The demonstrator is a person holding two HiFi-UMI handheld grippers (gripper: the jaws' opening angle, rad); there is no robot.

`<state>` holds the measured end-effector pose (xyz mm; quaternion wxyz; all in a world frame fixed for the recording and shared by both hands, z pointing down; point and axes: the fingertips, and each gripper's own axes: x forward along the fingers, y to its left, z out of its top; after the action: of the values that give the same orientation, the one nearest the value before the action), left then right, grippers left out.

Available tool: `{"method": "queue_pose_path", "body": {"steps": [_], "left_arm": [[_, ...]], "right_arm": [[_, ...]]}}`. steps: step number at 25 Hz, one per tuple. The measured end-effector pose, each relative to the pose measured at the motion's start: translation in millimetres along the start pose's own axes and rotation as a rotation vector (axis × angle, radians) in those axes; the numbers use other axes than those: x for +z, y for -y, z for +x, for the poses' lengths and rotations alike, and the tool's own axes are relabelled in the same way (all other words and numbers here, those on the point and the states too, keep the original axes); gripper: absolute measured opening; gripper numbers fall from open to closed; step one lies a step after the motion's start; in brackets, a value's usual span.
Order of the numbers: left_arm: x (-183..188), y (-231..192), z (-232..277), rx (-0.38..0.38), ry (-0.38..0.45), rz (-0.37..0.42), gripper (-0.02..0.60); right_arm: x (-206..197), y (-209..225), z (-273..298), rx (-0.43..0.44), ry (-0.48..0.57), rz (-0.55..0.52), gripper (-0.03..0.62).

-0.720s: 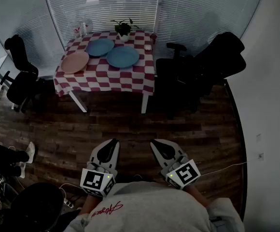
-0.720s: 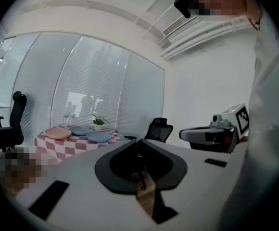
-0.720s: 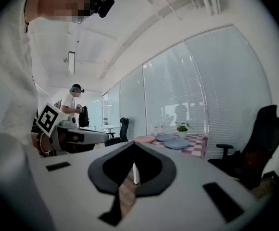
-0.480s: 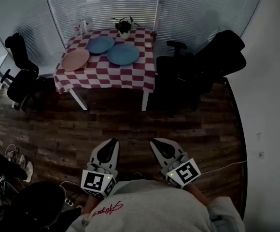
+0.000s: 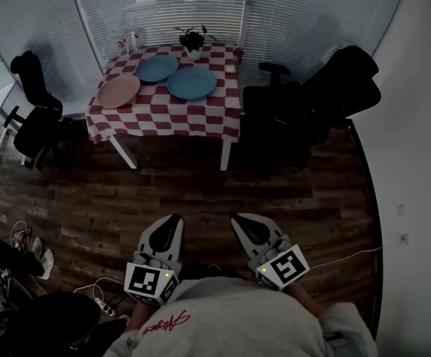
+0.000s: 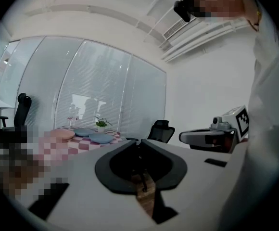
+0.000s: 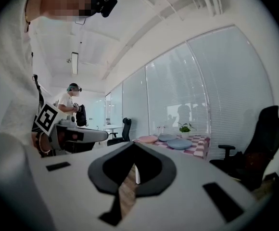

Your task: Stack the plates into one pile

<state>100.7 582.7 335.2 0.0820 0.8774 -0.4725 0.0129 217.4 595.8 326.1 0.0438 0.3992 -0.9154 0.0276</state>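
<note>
Three plates lie on a red-and-white checked table (image 5: 163, 117) far ahead: a pink plate (image 5: 119, 91) at the left, a blue plate (image 5: 157, 68) behind it and a larger blue plate (image 5: 192, 82) to the right. They also show small in the left gripper view as the pink plate (image 6: 58, 134) and a blue plate (image 6: 101, 137), and in the right gripper view as the pink plate (image 7: 147, 139) and a blue plate (image 7: 179, 143). My left gripper (image 5: 172, 220) and right gripper (image 5: 237, 220) are held close to the body, both shut and empty, well short of the table.
A small potted plant (image 5: 192, 42) stands at the table's back edge. Black office chairs stand at the left (image 5: 33, 117) and right (image 5: 312, 106) of the table. Wooden floor lies between me and the table. A power strip (image 5: 104, 311) and cables lie at the lower left. A person (image 7: 72, 105) stands far off.
The view has shifted slightly, so the table sits a little further right and lower. Feet at the left edge have moved down. Both grippers hold the same pose.
</note>
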Motion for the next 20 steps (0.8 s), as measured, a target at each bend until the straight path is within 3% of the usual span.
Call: {"method": "queue_pose_path", "body": {"steps": [20], "left_arm": [[-3.9,7.8,-12.1,0.046,-0.018,0.027,0.040]], "right_arm": [[-10.0,2.6,-7.9,0.004,0.031,0.047,0.011]]}}
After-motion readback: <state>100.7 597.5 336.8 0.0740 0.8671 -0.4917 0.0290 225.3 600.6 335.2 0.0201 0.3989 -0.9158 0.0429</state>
